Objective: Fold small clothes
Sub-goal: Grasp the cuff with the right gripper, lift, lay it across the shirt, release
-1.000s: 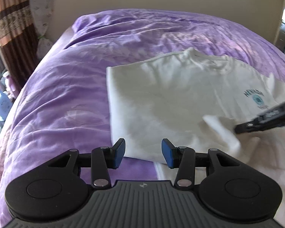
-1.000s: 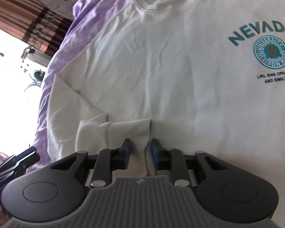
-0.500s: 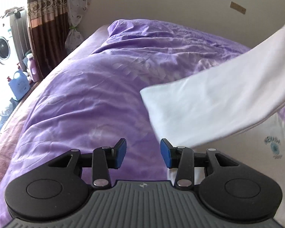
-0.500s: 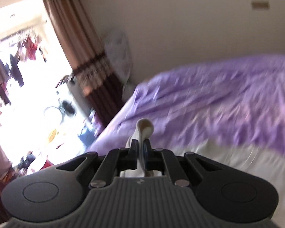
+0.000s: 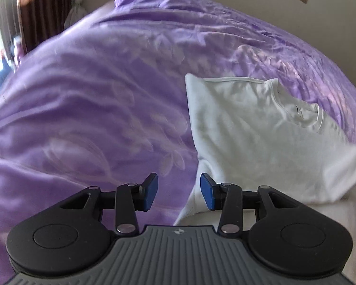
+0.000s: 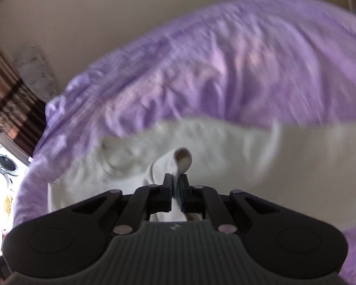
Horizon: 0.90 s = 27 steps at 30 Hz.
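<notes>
One white shirt [image 5: 261, 130] is seen lying on one bed under a purple cover [image 5: 95, 95]. One sleeve [image 6: 180, 159] is pinched in the tightly closed right tongs [image 6: 175, 182]. The left tongs [image 5: 179, 191] are held partly open and empty over the shirt's edge.

The left tongs [image 5: 178, 192] hang open over a purple bed cover [image 5: 95, 109]. A white sweatshirt [image 5: 261, 137], partly folded, lies just beyond the right pad.
</notes>
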Motion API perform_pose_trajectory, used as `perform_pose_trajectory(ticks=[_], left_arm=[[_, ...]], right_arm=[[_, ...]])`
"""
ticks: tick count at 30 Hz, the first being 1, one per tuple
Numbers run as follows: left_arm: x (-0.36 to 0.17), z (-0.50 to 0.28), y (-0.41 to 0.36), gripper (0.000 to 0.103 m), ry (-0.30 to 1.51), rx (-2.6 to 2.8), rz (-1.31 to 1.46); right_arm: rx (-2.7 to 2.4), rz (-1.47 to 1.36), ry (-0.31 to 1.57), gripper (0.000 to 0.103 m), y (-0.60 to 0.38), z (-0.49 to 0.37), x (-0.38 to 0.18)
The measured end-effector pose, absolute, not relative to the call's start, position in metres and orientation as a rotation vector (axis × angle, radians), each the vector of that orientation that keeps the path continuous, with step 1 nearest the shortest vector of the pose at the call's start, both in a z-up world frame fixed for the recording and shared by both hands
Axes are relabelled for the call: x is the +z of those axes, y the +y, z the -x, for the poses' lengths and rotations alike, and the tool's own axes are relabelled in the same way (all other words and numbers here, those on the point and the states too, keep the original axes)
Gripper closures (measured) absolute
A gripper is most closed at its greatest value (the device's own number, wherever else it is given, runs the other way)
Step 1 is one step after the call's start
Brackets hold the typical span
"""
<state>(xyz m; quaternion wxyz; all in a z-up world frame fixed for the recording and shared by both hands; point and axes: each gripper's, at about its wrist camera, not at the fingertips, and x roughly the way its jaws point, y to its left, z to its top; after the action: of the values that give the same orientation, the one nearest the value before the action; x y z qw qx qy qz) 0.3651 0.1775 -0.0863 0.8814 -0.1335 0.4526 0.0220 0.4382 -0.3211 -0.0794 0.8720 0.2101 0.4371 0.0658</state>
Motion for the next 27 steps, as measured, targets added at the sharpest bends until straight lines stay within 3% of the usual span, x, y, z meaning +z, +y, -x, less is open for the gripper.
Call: perform_pose_trajectory(ticks=[11,13,15,16,19,23,27], left_arm=[[-0.110,-0.435,0.200,0.053,0.853,0.117,0.532],[-0.117,-0.447,0.199,0.060,0.852,0.097,0.530],[-0.121,-0.458,0.196,0.095,0.858,0.086,0.505],[-0.122,-0.464,0.194,0.101,0.864,0.070,0.496],[-0.107,-0.462,0.190,0.102,0.806,0.034,0.446],[-0.073,-0.446,0.176,0.103,0.652,0.047,0.177],[-0.079,-0.463,0.189,0.103,0.736,0.130,0.181]], right_arm=[[0.155,-0.397,0.935,0.102,-0.333,-0.440,-0.106],[0.168,-0.389,0.934,0.102,-0.333,-0.438,-0.105],[0.191,-0.372,0.924,0.102,-0.331,-0.436,-0.100],[0.202,-0.359,0.917,0.102,-0.330,-0.435,-0.098],[0.206,-0.329,0.912,0.102,-0.328,-0.436,-0.096],[0.205,-0.398,0.885,0.103,-0.339,-0.430,-0.087],[0.130,-0.346,0.936,0.102,-0.340,-0.438,-0.103]])
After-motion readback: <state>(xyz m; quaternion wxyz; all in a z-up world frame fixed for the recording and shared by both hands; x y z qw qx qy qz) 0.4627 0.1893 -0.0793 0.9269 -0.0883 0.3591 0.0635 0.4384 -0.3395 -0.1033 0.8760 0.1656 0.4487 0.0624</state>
